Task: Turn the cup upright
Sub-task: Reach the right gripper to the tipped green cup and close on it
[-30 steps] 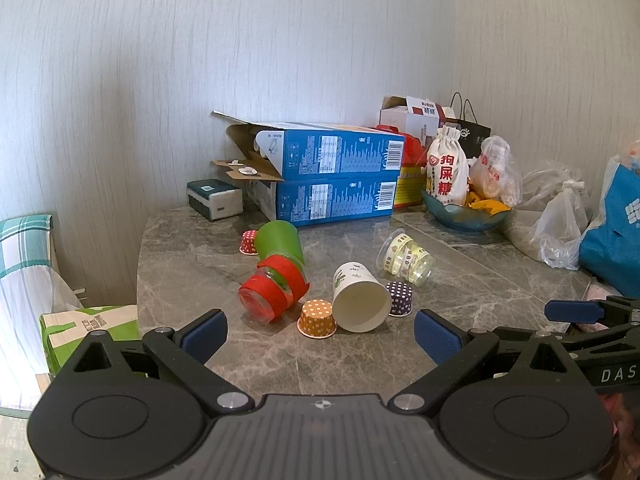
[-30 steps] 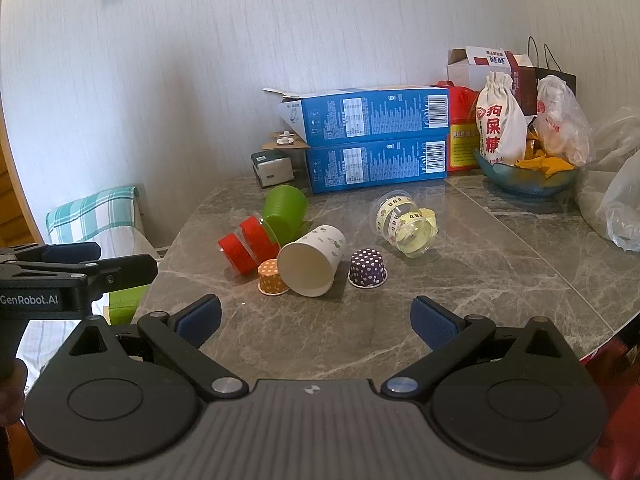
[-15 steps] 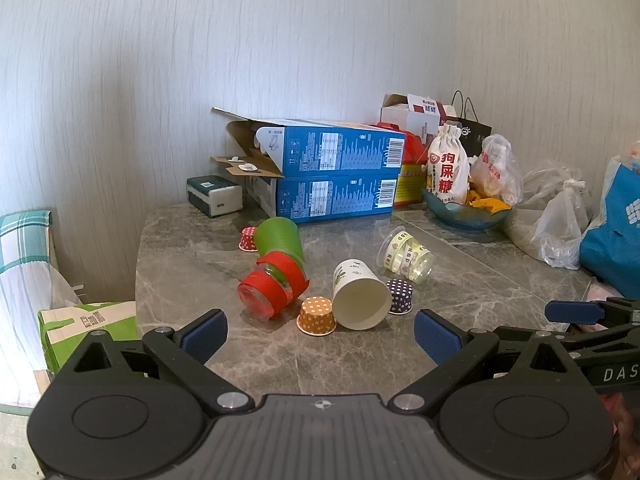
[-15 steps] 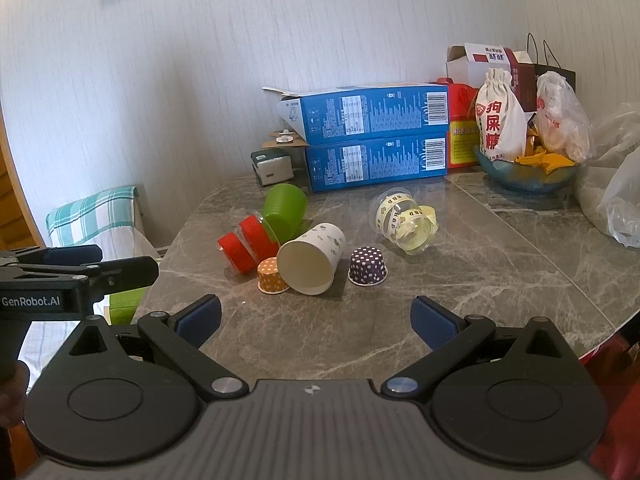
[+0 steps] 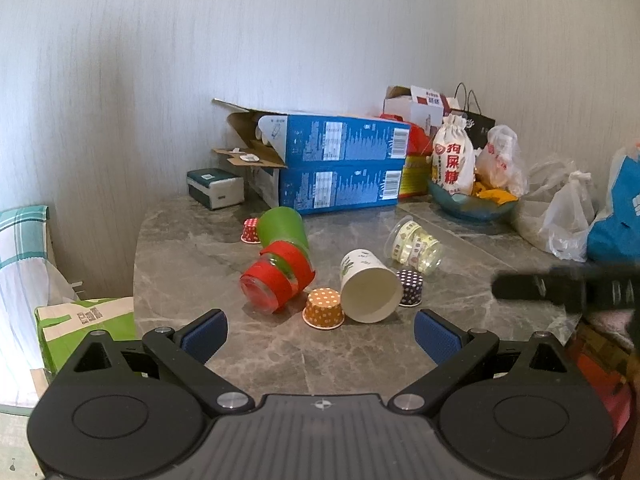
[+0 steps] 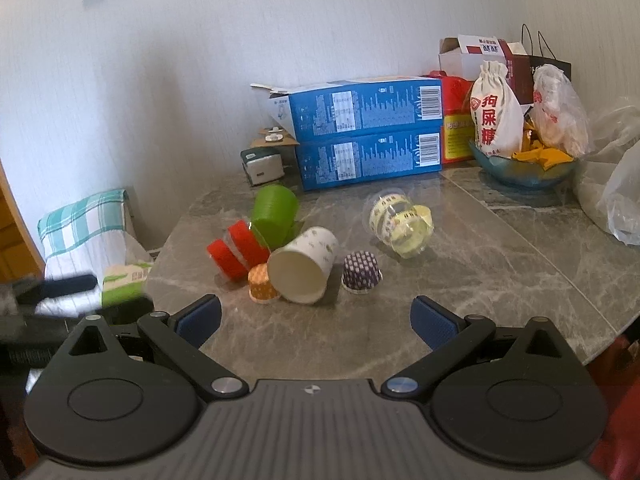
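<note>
A white paper cup (image 5: 370, 286) (image 6: 304, 266) lies on its side on the grey marble table, mouth toward me. Left of it lie a clear cup with red bands (image 5: 276, 282) (image 6: 236, 250) and a green cup (image 5: 282, 228) (image 6: 274, 216). A clear cup with yellow labels (image 5: 416, 242) (image 6: 400, 222) lies on its side further right. My left gripper (image 5: 320, 332) and right gripper (image 6: 316, 320) are both open and empty, hovering short of the cups. The right gripper shows blurred at the right of the left wrist view (image 5: 560, 288).
Small upside-down paper cups, orange (image 5: 324, 308) (image 6: 262, 284), purple (image 5: 410, 286) (image 6: 360, 272) and red (image 5: 251, 231), stand among the cups. Two stacked blue boxes (image 6: 368, 132), a bowl with bags (image 6: 524, 164) and plastic bags (image 5: 568, 216) line the back and right. The table edge (image 6: 154, 268) is at left.
Both grippers have moved a little forward toward the cups. Each gripper appears blurred in the other's view. The cups have not moved.
</note>
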Action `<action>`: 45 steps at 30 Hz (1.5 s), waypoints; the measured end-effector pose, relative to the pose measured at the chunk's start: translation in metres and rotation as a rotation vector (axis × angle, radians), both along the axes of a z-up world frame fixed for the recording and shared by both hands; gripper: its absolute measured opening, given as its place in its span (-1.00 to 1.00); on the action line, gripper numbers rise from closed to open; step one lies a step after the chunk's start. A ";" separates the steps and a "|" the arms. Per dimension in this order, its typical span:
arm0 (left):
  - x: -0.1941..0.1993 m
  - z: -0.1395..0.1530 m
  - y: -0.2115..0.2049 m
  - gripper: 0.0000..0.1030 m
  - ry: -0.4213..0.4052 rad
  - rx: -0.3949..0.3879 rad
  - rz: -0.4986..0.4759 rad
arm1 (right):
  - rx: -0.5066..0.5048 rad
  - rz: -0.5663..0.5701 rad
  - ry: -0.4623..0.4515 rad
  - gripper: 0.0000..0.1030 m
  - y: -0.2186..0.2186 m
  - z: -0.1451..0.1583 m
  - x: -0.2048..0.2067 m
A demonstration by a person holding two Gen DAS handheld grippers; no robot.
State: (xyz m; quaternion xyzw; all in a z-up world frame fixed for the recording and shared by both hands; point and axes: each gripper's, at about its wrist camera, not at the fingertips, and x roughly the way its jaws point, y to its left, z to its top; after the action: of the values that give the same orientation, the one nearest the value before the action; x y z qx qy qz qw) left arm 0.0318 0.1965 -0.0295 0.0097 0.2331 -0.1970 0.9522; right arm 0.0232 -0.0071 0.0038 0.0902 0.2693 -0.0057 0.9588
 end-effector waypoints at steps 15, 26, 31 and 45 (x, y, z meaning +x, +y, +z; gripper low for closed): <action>0.040 -0.024 0.022 0.96 0.111 -0.040 0.015 | 0.052 0.099 0.353 0.98 0.030 0.000 0.265; 0.077 -0.026 0.058 0.96 0.124 -0.076 0.086 | 0.065 0.102 0.481 0.78 0.045 -0.044 0.331; 0.080 -0.031 0.062 0.96 0.143 -0.081 0.084 | 0.018 0.098 0.516 0.54 0.049 -0.055 0.349; 0.067 -0.027 0.082 0.96 0.150 -0.097 0.154 | -0.046 0.103 0.562 0.38 0.059 -0.070 0.376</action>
State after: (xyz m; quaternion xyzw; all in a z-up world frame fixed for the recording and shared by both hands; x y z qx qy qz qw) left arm 0.0991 0.2784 -0.0567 -0.0690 0.2940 -0.1345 0.9438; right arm 0.3989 0.0515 -0.0663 0.0498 0.5286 0.0120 0.8473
